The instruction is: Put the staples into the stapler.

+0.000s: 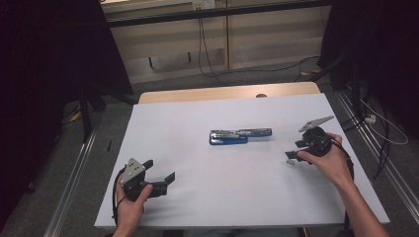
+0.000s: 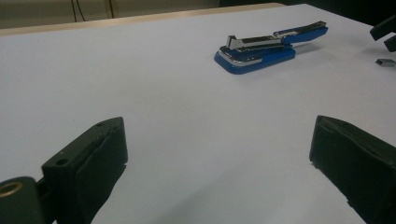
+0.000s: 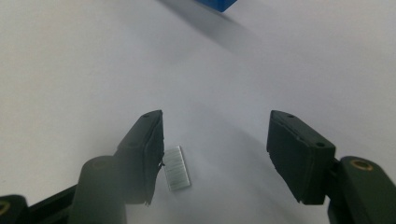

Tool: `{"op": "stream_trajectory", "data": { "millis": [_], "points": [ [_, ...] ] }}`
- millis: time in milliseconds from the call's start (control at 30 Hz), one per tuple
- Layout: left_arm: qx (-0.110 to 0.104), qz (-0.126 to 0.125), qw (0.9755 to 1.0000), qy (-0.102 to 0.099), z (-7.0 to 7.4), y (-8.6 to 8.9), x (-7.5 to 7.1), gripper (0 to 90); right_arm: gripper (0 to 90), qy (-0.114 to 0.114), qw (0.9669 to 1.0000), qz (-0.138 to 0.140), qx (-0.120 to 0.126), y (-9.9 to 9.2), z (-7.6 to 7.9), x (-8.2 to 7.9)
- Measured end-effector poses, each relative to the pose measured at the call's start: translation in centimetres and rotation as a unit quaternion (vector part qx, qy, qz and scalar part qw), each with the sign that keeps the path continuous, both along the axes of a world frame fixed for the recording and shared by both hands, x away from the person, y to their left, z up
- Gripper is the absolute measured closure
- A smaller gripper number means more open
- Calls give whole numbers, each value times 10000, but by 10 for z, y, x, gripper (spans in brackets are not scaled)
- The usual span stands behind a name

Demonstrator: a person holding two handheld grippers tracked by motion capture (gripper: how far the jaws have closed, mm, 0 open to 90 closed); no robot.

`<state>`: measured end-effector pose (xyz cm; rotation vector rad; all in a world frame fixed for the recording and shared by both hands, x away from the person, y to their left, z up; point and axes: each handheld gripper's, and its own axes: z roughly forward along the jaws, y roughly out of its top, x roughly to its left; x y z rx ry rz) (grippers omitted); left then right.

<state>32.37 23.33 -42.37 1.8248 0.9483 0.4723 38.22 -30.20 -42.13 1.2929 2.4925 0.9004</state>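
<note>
On the white table surface (image 1: pixel 197 197), at the right side and just under the right gripper (image 3: pixel 215 154), lies a short strip of staples (image 3: pixel 177 168). In the right gripper view the strip rests flat between the two black jaws, its near-left edge close against the left jaw's pad; whether it touches that pad cannot be determined. The right jaw stands apart from the strip. The jaws are partly open and hold nothing. In the left gripper view the same strip (image 2: pixel 385 62) appears at the far right, just below the other gripper's jaw tips.

Left of the strip, near the table's centre, lies a blue stapler (image 1: pixel 240 136). Its top arm is swung open, so that the metal staple channel is exposed.

The left gripper (image 1: pixel 160 174) sits at the near left of the table, well apart from stapler and strip. Its jaws stand wide open and empty above bare table.

Each gripper is held in a person's hand. Beyond the far edge, cables (image 1: pixel 207 59) run across the floor.
</note>
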Motion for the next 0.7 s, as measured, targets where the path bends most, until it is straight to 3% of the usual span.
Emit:
{"op": "stream_trajectory", "data": {
  "millis": [133, 433, 700],
  "points": [
    [9, 0, 10000, -5, 0, 0, 0, 43, 435, 220, 9996, 174, 20, -1, 0, -1],
    [-9, -24, 10000, 0, 0, 0, 0, 43, 533, 444, 9977, 395, -323, 5, 2, -1],
    [-30, -10, 10000, 8, 0, -1, 1, 43, 609, 663, 9951, 655, -326, 6, -2, 0]
  ]
}}
